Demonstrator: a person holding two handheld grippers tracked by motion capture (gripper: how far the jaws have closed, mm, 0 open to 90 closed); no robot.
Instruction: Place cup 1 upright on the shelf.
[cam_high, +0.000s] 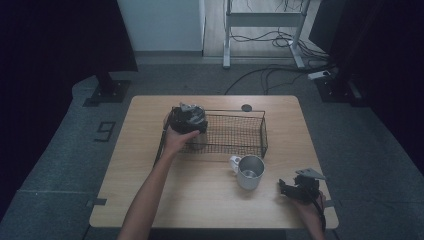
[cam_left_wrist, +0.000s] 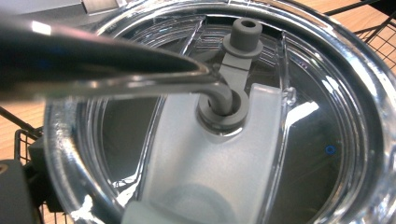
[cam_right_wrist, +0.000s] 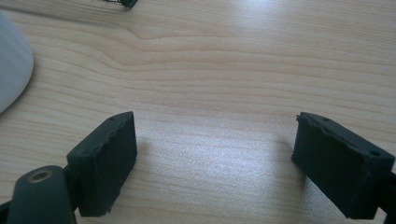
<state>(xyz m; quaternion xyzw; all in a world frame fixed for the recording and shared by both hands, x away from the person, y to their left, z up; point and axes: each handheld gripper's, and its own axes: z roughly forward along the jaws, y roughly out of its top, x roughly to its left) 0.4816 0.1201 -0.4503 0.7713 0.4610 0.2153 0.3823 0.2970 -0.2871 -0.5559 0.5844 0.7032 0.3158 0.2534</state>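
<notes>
Light wood desk (cam_high: 150, 195), grey carpet floor (cam_high: 60, 150), dim room, cables at back. Left hand-held gripper (cam_high: 189, 120) at wire basket (cam_high: 250, 131) left end over clear lidded tumbler (cam_left_wrist: 327, 116); grip unclear. Right hand-held gripper (cam_right_wrist: 215, 154) jaws apart, empty, near metal mug (cam_high: 249, 171).

Wooden table (cam_high: 150, 190), wire basket (cam_high: 250, 131), metal mug (cam_high: 249, 172), small black disc (cam_high: 246, 107)

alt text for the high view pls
A person's left hand-held gripper sits at the left end of a wire basket on a wooden table. A metal mug stands in front of the basket, and the right hand-held gripper rests near the table's front right corner.
</notes>
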